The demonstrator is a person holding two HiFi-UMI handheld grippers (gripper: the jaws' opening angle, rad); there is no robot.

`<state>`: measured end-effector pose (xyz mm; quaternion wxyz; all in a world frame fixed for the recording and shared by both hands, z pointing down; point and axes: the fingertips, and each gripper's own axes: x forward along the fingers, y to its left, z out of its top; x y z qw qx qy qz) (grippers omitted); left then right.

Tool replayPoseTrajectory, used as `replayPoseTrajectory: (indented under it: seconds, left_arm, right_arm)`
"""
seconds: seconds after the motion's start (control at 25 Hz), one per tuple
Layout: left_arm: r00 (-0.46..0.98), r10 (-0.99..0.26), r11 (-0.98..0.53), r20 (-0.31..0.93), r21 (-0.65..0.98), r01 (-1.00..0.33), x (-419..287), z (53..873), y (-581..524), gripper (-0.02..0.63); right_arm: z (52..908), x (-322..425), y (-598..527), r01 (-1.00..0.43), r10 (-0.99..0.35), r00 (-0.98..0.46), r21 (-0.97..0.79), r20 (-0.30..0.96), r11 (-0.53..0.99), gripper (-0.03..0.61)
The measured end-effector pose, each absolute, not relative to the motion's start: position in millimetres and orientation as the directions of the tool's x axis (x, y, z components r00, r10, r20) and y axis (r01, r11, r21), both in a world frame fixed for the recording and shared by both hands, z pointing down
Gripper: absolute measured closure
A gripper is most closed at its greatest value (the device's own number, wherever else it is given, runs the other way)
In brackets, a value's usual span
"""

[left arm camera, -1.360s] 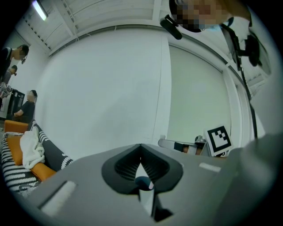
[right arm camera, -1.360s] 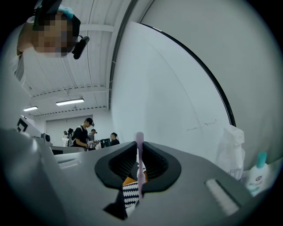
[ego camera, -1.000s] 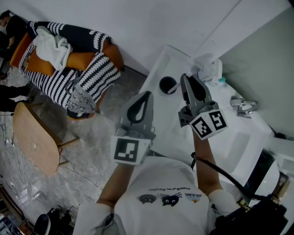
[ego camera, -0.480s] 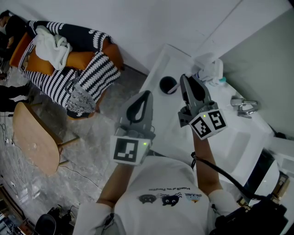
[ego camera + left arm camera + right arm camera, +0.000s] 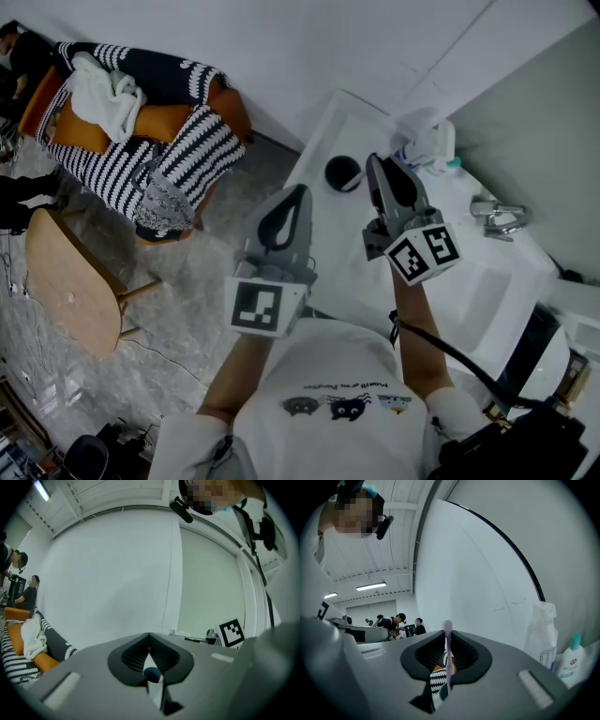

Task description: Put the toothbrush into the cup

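A black cup point(image 5: 343, 173) stands on the white counter point(image 5: 328, 248) near its far left corner. My right gripper point(image 5: 373, 159) is held level just right of the cup, shut on a pink toothbrush point(image 5: 448, 653). The brush stands upright between the pads, and its head pokes up past the jaw tips. My left gripper point(image 5: 302, 190) hovers over the counter's left edge, nearer to me than the cup. Its jaws meet at the tips with nothing held, and the cup point(image 5: 151, 672) shows through the gap below them.
A plastic bag point(image 5: 541, 630) and a small bottle point(image 5: 572, 660) stand at the wall behind the counter. The faucet point(image 5: 497, 217) and sink basin point(image 5: 487, 291) lie to the right. On the floor to the left are an orange armchair point(image 5: 141, 122) with a striped blanket and a wooden stool point(image 5: 70, 291).
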<state>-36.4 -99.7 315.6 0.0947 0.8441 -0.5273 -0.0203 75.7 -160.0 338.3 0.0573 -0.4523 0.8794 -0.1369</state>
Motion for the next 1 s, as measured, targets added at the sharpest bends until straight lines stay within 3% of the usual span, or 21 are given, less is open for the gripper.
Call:
replayPoseTrajectory:
  seconds: [1.0]
  left_arm:
    - [0.447,-0.892,-0.430,0.070,0.177,-0.885,-35.9,315.9,-100.5,0.614]
  right_arm:
    - [351.6,73.6,-158.6,-0.785,-0.810,-0.584,-0.291,0.054,0.546,0.537]
